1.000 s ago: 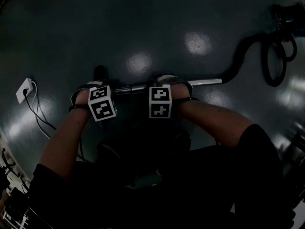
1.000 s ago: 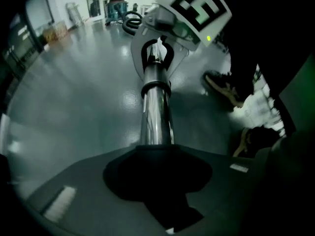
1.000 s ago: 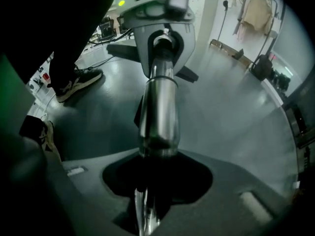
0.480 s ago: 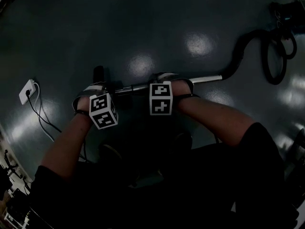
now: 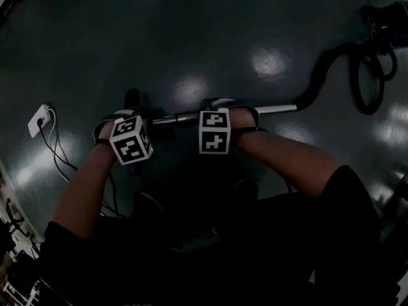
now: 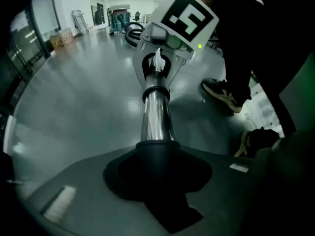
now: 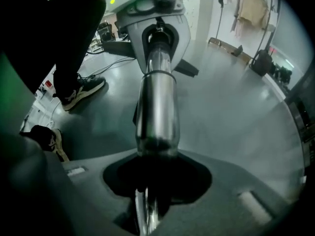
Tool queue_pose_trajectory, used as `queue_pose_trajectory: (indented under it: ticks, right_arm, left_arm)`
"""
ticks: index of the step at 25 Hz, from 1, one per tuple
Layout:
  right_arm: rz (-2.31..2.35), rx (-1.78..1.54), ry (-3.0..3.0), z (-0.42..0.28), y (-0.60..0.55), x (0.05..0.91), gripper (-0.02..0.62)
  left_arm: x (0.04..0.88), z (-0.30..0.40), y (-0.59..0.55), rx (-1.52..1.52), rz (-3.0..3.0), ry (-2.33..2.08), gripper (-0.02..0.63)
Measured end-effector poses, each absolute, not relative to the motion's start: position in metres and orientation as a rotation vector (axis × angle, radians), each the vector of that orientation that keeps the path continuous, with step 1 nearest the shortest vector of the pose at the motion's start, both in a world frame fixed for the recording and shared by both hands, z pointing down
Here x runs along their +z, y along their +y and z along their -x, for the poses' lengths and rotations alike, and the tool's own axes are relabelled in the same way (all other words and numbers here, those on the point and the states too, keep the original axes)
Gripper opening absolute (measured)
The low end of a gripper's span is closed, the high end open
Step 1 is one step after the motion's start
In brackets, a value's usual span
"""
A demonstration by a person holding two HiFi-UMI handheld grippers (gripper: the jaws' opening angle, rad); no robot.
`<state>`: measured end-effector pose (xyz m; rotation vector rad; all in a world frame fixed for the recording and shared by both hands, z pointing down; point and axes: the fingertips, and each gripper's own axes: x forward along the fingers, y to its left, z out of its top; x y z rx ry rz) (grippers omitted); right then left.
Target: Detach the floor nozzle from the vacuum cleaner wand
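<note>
No word, number or brand can be read anywhere.

The white marker cube riding on the left tongs and the matching white marker cube on the right tongs carry only black-and-white square code patterns, not letters or digits. From the left gripper view the right tongs' cube shows one such pattern, a blocky shape that merely resembles a figure.

A small pale label on the grey body just right of the left tongs' opening is too blurred to read. A similar pale label sits just left of the right tongs' opening, equally illegible.
</note>
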<state>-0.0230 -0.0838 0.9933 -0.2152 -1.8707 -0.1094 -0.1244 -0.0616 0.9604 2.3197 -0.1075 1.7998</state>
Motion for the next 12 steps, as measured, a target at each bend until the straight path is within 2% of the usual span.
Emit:
queue_pose_trajectory:
  ticks: [8,12]
  right_arm:
    - [0.210,-0.265,-1.861,0.027,-0.076,0.994,0.123]
    - [0.238,-0.193,-1.874,0.023,-0.071,0.996,0.123]
  left_arm:
    - [0.941,0.114,-0.019,1.339,-1.966,0.064,0.130]
    - [0.949,0.115,-0.028,1.479,-2.113,-0.001,0.129]
